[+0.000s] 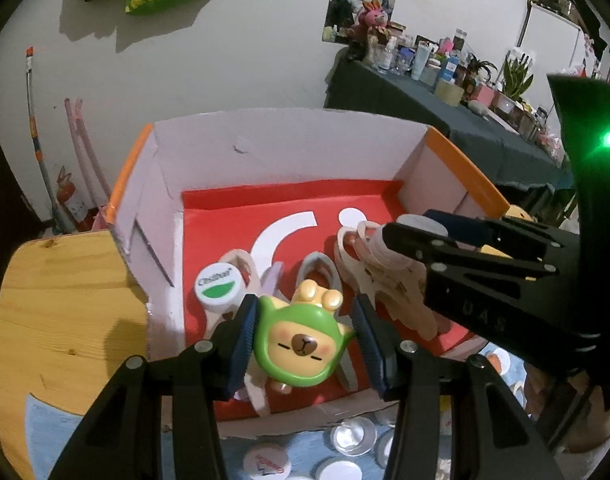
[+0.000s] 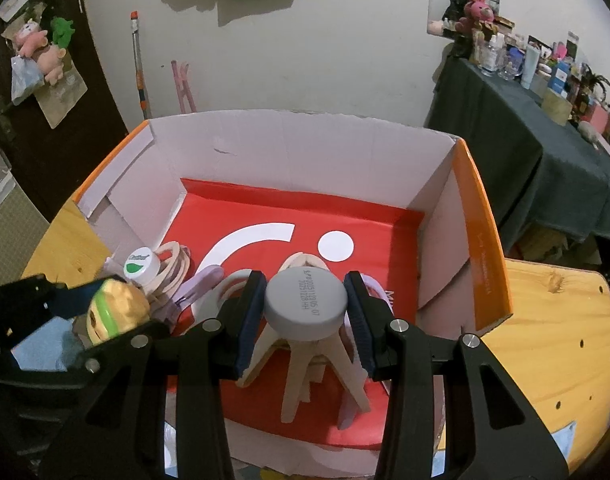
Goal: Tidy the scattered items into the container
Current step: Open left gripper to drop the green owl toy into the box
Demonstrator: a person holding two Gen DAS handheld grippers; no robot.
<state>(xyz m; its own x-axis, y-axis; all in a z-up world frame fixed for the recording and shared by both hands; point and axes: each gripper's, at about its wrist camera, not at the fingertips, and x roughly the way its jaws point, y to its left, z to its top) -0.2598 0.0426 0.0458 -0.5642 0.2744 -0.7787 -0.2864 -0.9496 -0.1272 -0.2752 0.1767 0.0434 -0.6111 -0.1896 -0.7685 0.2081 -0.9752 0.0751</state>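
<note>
Left gripper fingers clamp a green-hooded bear toy over the near end of the cardboard box on the wooden table. Right gripper fingers pinch a grey cap, also above the box. Wooden clips and a white green-leaf cap lie on its red floor; more caps sit outside on the table.

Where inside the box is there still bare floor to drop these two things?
Free: the red box floor toward the back wall, around the white arc and dot. Crowded: the near half, where wooden clips pile up, and the left corner by the white cap.
</note>
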